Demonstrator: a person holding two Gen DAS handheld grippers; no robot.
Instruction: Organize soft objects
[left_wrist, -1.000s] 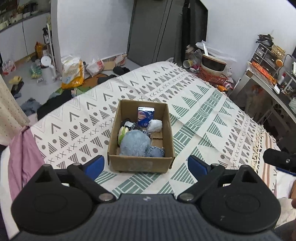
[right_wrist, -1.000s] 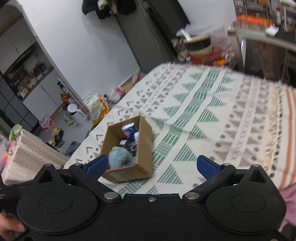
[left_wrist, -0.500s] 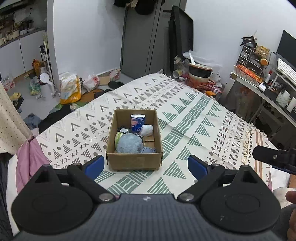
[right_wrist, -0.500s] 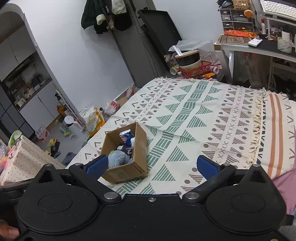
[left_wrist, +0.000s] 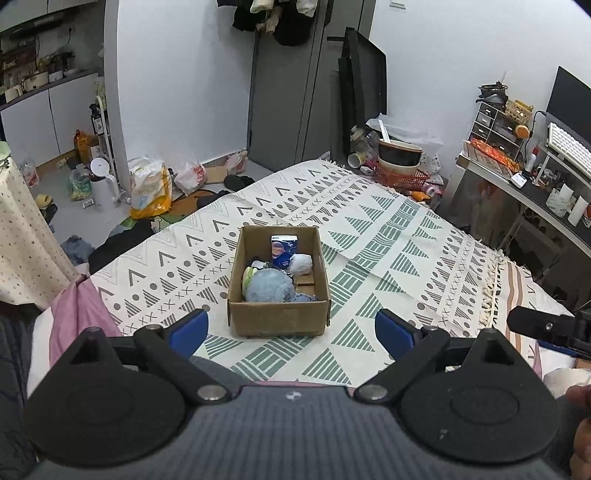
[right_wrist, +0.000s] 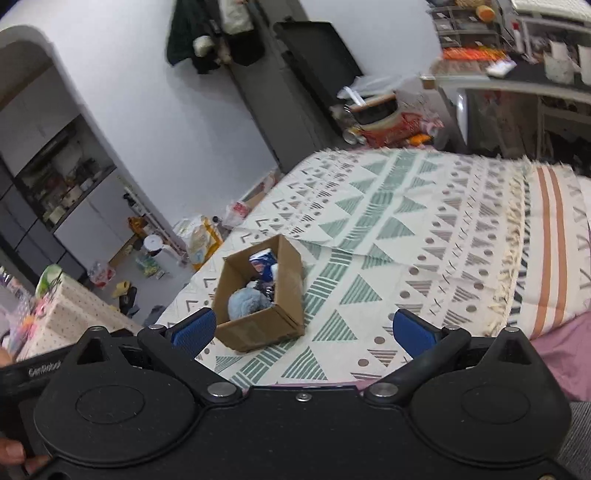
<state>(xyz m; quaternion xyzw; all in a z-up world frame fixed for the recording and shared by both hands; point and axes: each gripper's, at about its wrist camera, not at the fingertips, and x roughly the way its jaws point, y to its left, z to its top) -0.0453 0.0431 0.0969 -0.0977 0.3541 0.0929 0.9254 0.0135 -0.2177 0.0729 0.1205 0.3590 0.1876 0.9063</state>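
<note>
A brown cardboard box sits on the patterned bedspread. Inside it lie a fluffy blue plush, a white soft ball, a green item and a blue-and-white carton. My left gripper is open, held back from the box's near wall with nothing between its blue pads. My right gripper is open too, off to the box's right and near side, holding nothing.
The bedspread runs far and right of the box, with a fringed edge and a striped cover beyond. A pink cloth hangs at the left bed edge. Bags, bottles and a white bin litter the floor. A desk stands right.
Both grippers have pulled back and up from the box, which now looks smaller and farther. More of the room and walls shows. The box's contents have not moved.
</note>
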